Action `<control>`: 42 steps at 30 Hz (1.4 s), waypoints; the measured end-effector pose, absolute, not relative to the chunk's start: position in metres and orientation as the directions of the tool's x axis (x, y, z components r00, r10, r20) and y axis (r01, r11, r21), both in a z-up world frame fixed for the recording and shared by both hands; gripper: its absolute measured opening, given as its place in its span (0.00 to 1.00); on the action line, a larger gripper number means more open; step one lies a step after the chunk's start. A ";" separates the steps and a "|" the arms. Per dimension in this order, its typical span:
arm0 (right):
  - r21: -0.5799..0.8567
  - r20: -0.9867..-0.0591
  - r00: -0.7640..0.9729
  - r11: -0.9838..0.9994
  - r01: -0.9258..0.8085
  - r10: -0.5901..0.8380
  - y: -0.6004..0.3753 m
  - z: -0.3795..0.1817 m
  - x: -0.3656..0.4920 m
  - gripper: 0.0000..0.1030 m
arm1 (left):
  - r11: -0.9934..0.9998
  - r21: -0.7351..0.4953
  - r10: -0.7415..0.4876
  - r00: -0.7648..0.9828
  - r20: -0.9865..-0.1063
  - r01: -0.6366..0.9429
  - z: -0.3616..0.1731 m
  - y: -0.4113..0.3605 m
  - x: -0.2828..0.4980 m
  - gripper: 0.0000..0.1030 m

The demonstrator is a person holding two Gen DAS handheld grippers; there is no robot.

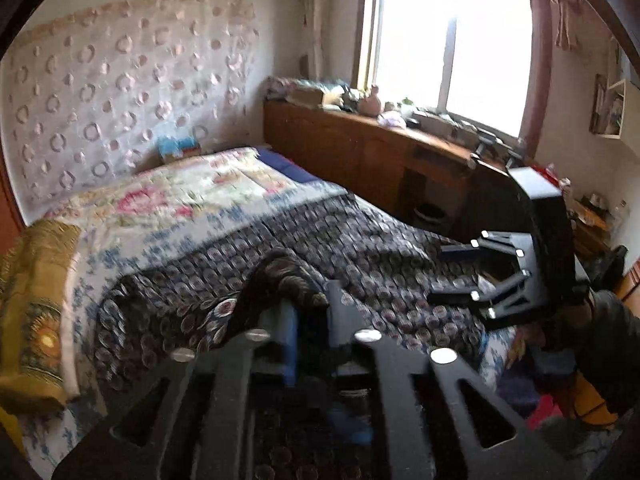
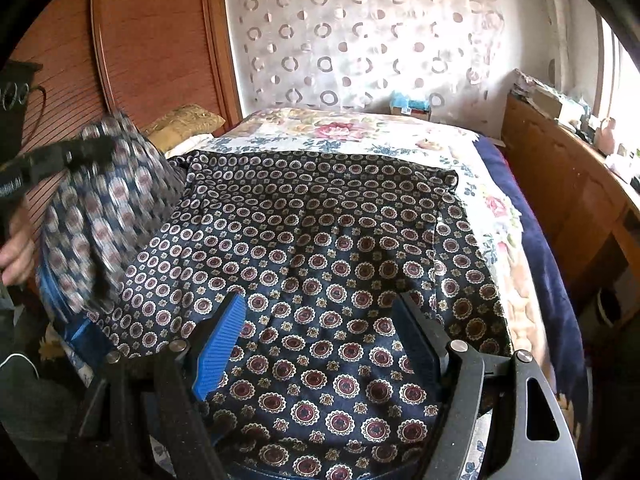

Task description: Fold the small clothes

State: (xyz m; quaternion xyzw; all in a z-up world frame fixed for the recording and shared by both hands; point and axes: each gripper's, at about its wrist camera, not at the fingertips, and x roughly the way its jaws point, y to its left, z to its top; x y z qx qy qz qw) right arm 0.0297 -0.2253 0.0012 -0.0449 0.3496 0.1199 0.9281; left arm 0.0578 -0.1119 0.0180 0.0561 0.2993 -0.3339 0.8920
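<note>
A dark navy garment (image 2: 320,220) printed with red and white medallions lies spread on the bed. Its left part is lifted and blurred, hanging at my left gripper (image 2: 80,152). In the left wrist view a raised fold of the garment (image 1: 280,276) drapes over the tip of the blue-padded finger. A narrow gap shows between the jaws of my left gripper (image 1: 312,300), and no cloth is pinched in it. My right gripper (image 2: 320,300) stands wide open just above the near part of the cloth, gripping nothing. It also shows in the left wrist view, where my right gripper (image 1: 438,274) hovers over the garment's right side.
A floral quilt (image 2: 352,128) covers the bed and a yellow pillow (image 2: 184,120) lies at its head. A wooden cabinet (image 2: 560,184) cluttered on top runs under the window. A wooden wardrobe door (image 2: 152,32) stands to the left. A person's hand (image 2: 16,252) holds the left gripper.
</note>
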 end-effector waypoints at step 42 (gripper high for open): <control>-0.014 -0.649 0.675 0.882 -0.472 0.351 -0.147 -0.006 0.084 0.03 | 0.928 -0.086 -0.343 0.740 -0.579 0.363 -0.012 -0.001 0.050 0.63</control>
